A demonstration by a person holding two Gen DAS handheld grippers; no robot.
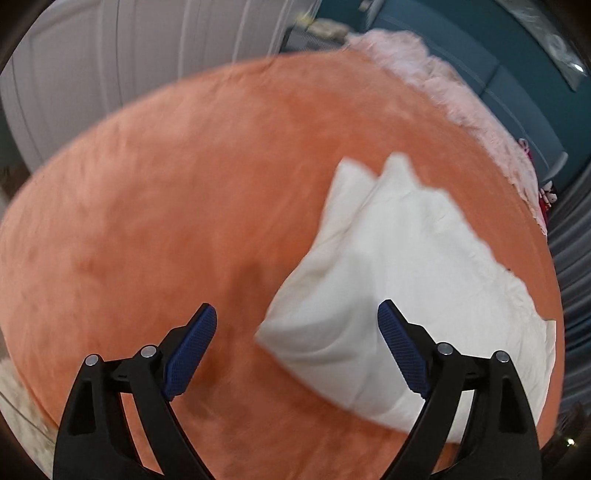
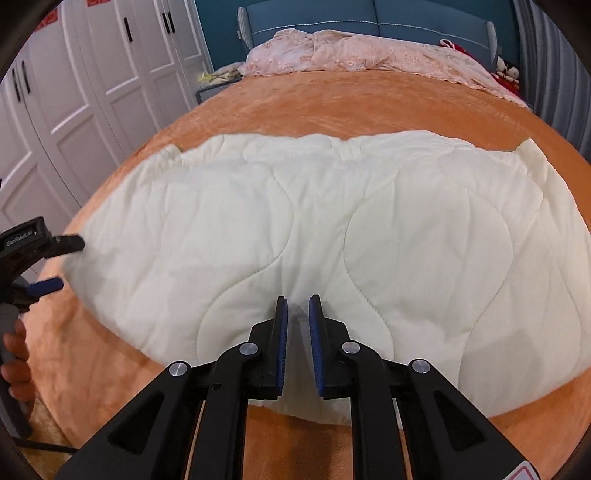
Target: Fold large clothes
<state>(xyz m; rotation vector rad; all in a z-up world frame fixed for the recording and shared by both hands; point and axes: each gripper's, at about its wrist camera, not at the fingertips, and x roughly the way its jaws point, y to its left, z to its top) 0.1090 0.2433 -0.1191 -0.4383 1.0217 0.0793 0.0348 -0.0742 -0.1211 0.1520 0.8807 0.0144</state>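
Observation:
A white quilted cover [image 2: 295, 221] lies folded and spread across the orange bed blanket [image 2: 332, 99]. In the left wrist view its left corner [image 1: 406, 277] points toward the camera. My left gripper [image 1: 296, 306] hovers over that corner, jaws wide open with nothing gripped. In the right wrist view the same left gripper [image 2: 62, 264] sits at the cover's left edge, with a hand [image 2: 14, 354] on its grip. My right gripper [image 2: 298, 298] is over the cover's near edge. Its pads stand a narrow gap apart with no fabric between them.
Crumpled pink bedding [image 2: 351, 51] is piled at the head of the bed by a blue headboard [image 2: 369, 18]. White wardrobe doors [image 2: 92, 74] line the left side, with a small cluttered stand [image 2: 218, 79] beside the bed. Red items [image 2: 506, 70] sit at the far right corner.

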